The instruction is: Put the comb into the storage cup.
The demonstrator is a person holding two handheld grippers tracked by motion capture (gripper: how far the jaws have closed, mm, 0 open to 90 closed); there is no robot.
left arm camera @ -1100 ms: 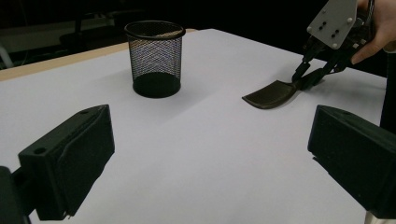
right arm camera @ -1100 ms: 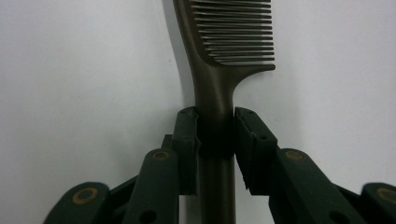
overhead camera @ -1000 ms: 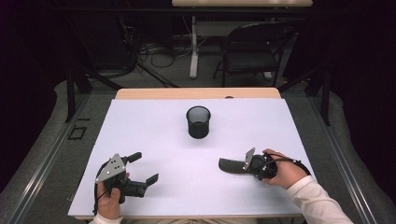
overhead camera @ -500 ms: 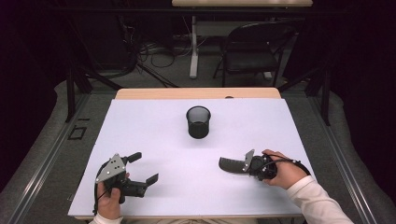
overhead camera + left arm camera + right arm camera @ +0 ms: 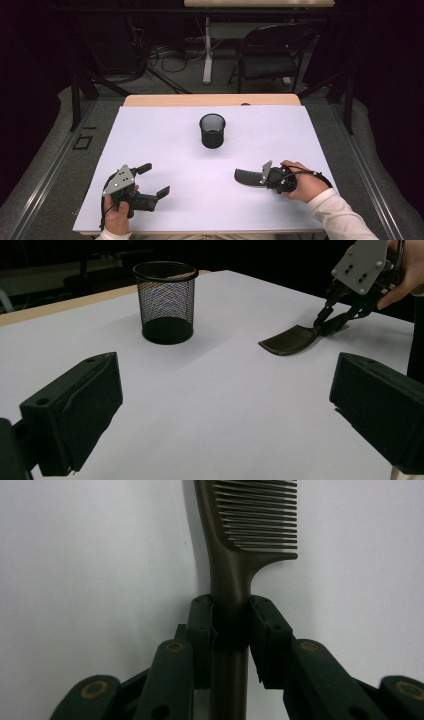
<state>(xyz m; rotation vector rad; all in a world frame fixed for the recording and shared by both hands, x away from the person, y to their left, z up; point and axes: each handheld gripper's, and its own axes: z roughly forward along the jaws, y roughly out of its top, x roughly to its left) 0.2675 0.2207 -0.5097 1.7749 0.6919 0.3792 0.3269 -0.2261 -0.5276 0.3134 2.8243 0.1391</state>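
Observation:
A dark brown comb (image 5: 235,555) lies low over the white table, and my right gripper (image 5: 231,625) is shut on its handle. In the high view the comb (image 5: 247,176) points left from the right gripper (image 5: 264,178) at the table's front right. The left gripper view shows the comb (image 5: 290,340) from the side, its end touching the surface. A black mesh cup (image 5: 212,130) stands upright at mid-table, empty as far as I can see. My left gripper (image 5: 153,180) rests at the front left, open, with nothing between its jaws.
The white sheet (image 5: 165,135) covers the table, with a bare wooden strip (image 5: 210,100) at the far edge. Beyond the table stand a black folding chair (image 5: 272,55) and loose cables on the floor.

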